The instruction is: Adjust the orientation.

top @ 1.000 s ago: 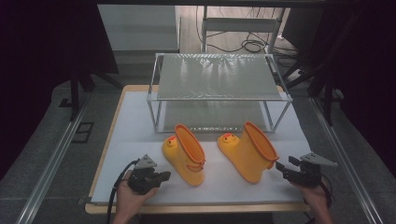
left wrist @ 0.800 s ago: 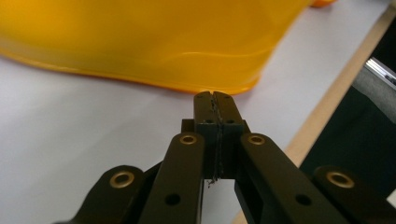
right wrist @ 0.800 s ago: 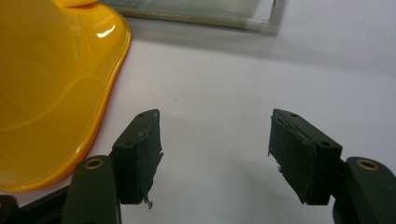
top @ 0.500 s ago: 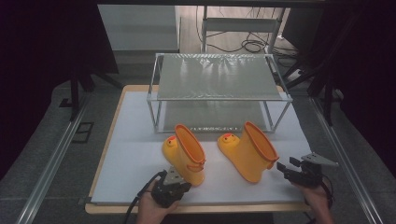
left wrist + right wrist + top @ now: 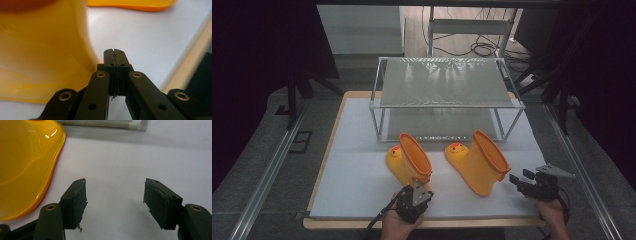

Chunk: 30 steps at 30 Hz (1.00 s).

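Jaws on the left gripper (image 5: 414, 194) are pinched fully closed on nothing, parked right at the 6 o'clock edge of the left yellow boot (image 5: 408, 162). Right boot (image 5: 479, 161) stands just beside it on the desk (image 5: 357, 150). Right gripper (image 5: 523, 181) sits at its 3 o'clock, jaws wide open, empty.

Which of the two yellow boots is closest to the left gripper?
The left boot, the one farther from the right gripper. The left gripper sits right at its opening, while the right boot stands apart.
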Available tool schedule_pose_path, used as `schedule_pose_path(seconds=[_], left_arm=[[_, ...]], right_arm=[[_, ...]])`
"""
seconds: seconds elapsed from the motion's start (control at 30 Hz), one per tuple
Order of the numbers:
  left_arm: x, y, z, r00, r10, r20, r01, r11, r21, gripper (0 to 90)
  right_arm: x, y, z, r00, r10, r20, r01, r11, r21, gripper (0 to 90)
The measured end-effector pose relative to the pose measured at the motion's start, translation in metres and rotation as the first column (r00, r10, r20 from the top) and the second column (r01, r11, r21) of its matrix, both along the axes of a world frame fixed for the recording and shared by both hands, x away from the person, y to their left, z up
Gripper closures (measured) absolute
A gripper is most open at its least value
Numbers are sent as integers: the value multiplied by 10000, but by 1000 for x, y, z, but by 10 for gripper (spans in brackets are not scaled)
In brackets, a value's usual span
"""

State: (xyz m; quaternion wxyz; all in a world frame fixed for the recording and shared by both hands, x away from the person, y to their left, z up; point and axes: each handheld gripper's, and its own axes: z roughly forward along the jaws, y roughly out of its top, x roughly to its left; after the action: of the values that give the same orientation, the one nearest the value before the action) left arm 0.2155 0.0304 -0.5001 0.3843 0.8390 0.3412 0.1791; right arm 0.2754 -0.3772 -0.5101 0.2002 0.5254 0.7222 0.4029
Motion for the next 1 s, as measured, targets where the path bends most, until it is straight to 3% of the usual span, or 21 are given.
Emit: schedule_pose_path(seconds=[0.27, 0.47, 0.77, 1.0], left_arm=[[3, -11, -1, 9995, 59, 303, -65, 9998, 200, 900], [1, -5, -1, 9995, 90, 292, -95, 9998, 177, 900], [-9, 29, -2, 9989, 453, -126, -459, 9976, -510, 900], [-16, 61, -2, 9962, 789, -354, -813, 9941, -719, 900]], right_arm=[[1, 3, -2, 10000, 79, -55, -79, 9999, -111, 345], [0, -1, -1, 10000, -51, -41, 51, 10000, -84, 345], [0, -3, 0, 9999, -114, -11, 114, 9999, -54, 345], [0, -3, -1, 9999, -133, -6, 133, 9999, -8, 345]])
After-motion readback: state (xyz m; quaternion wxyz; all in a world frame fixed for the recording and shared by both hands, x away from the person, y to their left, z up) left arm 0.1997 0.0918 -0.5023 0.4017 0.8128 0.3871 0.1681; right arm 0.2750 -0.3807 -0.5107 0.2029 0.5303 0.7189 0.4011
